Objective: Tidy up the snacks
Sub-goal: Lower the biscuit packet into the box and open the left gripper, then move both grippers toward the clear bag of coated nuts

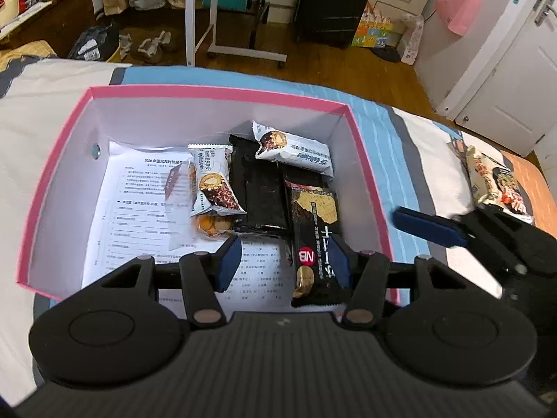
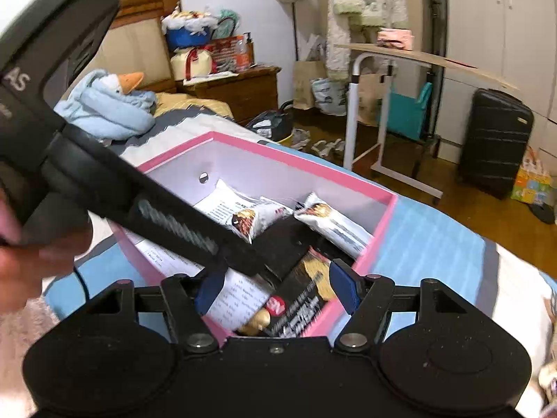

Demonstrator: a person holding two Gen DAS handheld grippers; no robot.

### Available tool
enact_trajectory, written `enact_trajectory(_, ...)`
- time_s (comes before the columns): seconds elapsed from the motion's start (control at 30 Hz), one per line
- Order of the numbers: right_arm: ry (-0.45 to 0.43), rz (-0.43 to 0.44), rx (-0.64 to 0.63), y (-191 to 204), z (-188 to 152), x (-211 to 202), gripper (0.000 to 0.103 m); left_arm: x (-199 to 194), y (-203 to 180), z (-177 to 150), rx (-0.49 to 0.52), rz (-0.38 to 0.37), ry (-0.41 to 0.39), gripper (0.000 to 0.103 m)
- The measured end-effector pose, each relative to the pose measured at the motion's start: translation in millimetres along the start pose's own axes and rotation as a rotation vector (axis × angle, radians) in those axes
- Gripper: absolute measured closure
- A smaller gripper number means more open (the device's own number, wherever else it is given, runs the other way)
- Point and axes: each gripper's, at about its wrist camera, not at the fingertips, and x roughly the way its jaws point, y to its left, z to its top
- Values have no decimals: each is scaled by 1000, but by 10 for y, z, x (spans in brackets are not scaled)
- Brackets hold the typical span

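Pink-rimmed white cardboard box (image 1: 62,188) sits on the blue-striped bedspread (image 1: 376,122), open top. Inside, counted: 2 white nut-bar wrappers (image 1: 292,151), 1 clear pouch w/ orange snacks (image 1: 212,224), 2 flat black foil packs (image 1: 263,191) lying side by side, 1 black-and-gold cracker pack w/ red NB dot (image 1: 313,230), all on printed paper sheets (image 1: 135,209) lining the bottom. Outside the box, 1 more beige snack bag (image 1: 494,184) lies on the bed to the right.

Left gripper (image 1: 283,261): jaws part-open over the box's near wall, black-and-gold pack's lower end between the blue pads; can't tell if they press it. Right gripper (image 2: 278,289): jaws apart, nothing held, hovering at the box's near corner.

Free room: box's left half mostly bare paper; right half crowded. Left gripper's body blocks much of the right wrist view; a blurred hand (image 2: 31,261) at its edge. Wrapper text too small to read.
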Motion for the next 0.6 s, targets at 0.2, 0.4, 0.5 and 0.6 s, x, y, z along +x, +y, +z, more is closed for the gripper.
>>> enact_trajectory(0.2, -25, -42, 79, -88, -179, -558, 32, -395, -149, -123, 72, -22, -65, 49)
enact_trajectory(0.4, -20, -127, 108, -117, -427, -1108, 32, -805, -486, -233, 185, -71, -126, 49)
enact_trajectory(0.5, -4, -140, 143, -178, -538, -1432, 32, -901, -609, -228, 202, -150, -124, 48)
enact_trajectory(0.6, -13, -180, 129, -233, -638, -1749, 31, -910, -776, -211, 224, -232, -100, 48)
